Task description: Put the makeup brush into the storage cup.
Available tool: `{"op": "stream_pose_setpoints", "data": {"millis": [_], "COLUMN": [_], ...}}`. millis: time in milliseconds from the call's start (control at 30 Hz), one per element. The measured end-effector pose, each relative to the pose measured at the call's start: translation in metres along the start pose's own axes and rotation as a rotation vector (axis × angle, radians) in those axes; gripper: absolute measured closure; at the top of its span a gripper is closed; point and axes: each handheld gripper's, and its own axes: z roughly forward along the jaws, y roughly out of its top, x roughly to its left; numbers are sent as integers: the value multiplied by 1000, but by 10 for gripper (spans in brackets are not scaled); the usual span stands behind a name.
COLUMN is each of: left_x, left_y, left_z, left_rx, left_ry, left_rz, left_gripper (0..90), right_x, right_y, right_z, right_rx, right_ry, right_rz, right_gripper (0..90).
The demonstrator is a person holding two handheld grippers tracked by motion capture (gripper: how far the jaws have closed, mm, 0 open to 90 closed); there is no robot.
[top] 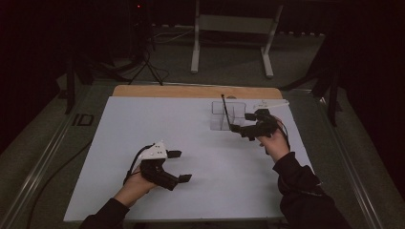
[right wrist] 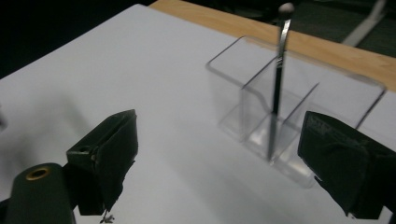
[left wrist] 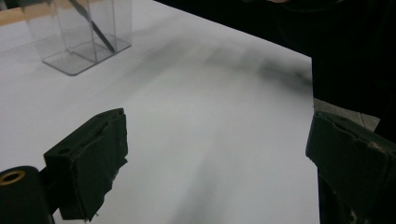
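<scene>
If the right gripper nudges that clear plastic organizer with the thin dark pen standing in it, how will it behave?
The clear plastic divided organizer looks thin-walled and probably light, so it would likely slide on the smooth white table rather than resist. The thin dark pen leans loosely in one compartment and rises above the rim, so it may rattle or shift. Both open grippers are clear of it.

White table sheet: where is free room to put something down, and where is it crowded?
The white sheet is bare across its left and middle, from the wooden edge down to the left tool. It is crowded at the far right, where the right tool sits close to the clear organizer holding a pen.
</scene>
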Motion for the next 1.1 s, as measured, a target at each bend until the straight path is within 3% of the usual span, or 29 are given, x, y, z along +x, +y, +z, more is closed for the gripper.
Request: {"op": "stream_pose_setpoints", "data": {"millis": [100, 267, 500, 767, 1100], "left_x": [2, 4, 5, 5, 9], "left_y": [-3, -8, -15, -21, -38], "left_z": [-7, -19, -33, -45, -57], "left_rx": [8, 14, 28, 37, 53], "left_ry": [3, 34, 51, 66, 79], "left_rz": [-7, -16, -20, -28, -49], "left_gripper": [68, 68, 68, 68, 68], "right_x": [6, 21, 28, 31, 42], "right_y": [-8, -25, -49, -77, -102], "right_z": [-7, -17, -33, -45, -53], "right_rx": [-11, -14, -29, -15, -16], "right_ry": [24, 40, 98, 88, 123], "right_rz": [3, -40, -44, -69, -61], "right_gripper": [125, 125, 132, 141, 148]}}
